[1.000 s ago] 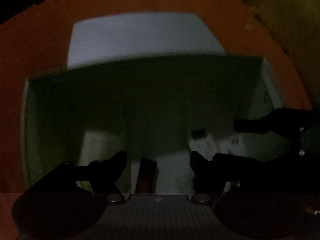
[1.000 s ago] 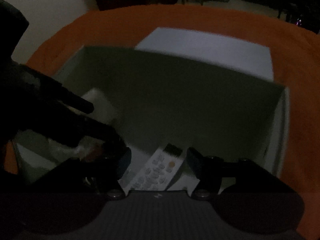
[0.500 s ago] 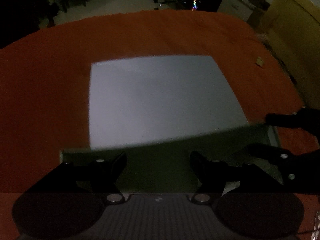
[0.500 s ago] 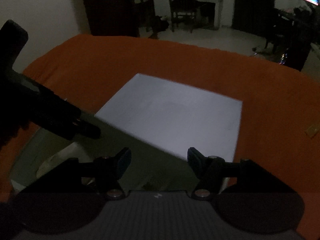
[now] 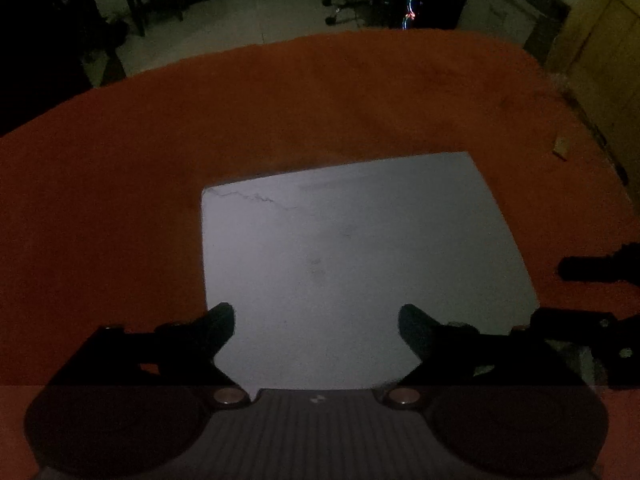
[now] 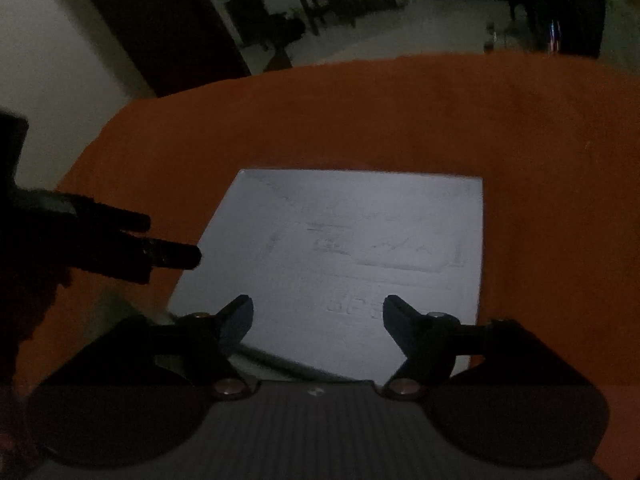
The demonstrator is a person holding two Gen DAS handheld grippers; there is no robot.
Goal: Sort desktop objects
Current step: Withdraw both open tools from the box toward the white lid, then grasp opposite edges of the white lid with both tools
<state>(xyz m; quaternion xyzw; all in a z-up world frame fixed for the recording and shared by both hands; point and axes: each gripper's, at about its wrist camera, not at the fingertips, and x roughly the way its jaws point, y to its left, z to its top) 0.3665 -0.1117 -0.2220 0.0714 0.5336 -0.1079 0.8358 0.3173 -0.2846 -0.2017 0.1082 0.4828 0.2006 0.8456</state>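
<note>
Left tool (image 5: 316, 326) above white lid (image 5: 360, 264)

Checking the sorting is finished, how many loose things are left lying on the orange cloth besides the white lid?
1: a small tan scrap near the cloth's far right edge. The lid may hide others.

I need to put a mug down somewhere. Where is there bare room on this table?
The orange cloth beyond and left of the white lid is bare. A small tan scrap lies far right. Nearest the camera it is crowded: the left gripper and right gripper hover over the lid.
</note>
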